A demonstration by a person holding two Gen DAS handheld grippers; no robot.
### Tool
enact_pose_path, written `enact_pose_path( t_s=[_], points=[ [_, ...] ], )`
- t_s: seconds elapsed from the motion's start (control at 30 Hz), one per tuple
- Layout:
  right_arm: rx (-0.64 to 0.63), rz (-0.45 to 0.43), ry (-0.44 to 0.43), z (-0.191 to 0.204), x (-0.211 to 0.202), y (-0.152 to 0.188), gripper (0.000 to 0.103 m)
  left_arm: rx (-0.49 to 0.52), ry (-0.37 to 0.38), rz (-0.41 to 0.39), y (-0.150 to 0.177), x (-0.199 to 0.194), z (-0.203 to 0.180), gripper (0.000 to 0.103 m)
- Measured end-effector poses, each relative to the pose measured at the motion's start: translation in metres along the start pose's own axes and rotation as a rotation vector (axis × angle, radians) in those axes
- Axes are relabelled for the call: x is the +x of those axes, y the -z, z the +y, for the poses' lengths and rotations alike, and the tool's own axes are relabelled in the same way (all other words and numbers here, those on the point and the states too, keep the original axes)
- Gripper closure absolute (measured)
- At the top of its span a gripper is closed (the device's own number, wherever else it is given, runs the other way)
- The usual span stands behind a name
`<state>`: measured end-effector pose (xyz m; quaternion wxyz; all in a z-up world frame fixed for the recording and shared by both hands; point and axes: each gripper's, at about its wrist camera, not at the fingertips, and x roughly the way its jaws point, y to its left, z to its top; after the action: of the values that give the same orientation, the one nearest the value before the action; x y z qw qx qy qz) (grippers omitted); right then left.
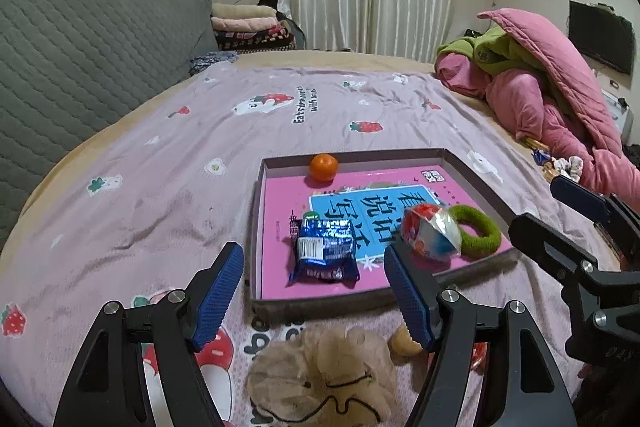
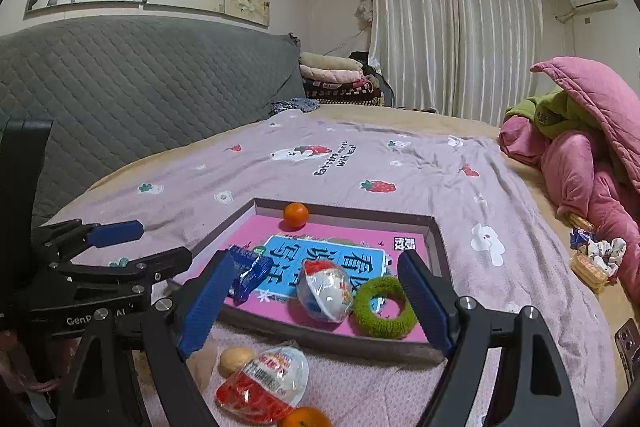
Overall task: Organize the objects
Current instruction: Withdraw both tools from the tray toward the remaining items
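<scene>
A shallow cardboard tray (image 1: 256,227) (image 2: 434,239) lined with a pink book lies on the bed. In it are an orange (image 1: 323,167) (image 2: 296,215), a blue snack packet (image 1: 324,255) (image 2: 248,271), a wrapped egg toy (image 1: 430,235) (image 2: 324,291) and a green hair ring (image 1: 476,231) (image 2: 386,307). In front of the tray lie a beige scrunchie (image 1: 320,371), a second red-and-white egg toy (image 2: 264,383), a small beige ball (image 2: 236,359) and another orange (image 2: 306,419). My left gripper (image 1: 316,295) (image 2: 148,247) hovers open over the tray's near edge. My right gripper (image 2: 316,303) (image 1: 560,219) is open beside it, holding nothing.
The bed wears a lilac strawberry-print sheet (image 1: 200,155). A grey quilted headboard (image 1: 80,59) rises on the left. A pink and green quilt pile (image 1: 540,87) fills the right side, with a small basket of oddments (image 2: 596,263) and a phone (image 2: 628,343) near it.
</scene>
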<state>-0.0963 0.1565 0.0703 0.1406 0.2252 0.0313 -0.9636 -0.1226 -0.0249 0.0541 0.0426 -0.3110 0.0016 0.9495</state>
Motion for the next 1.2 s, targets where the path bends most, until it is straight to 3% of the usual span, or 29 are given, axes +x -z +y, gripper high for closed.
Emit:
enact_pose_path(
  t_s=[1.2],
  points=[
    [-0.030,0.175,0.021,0.006,-0.019,0.062,0.020,0.022,0.000,0.100,0.052,-0.015,-0.003,0.029]
  ],
)
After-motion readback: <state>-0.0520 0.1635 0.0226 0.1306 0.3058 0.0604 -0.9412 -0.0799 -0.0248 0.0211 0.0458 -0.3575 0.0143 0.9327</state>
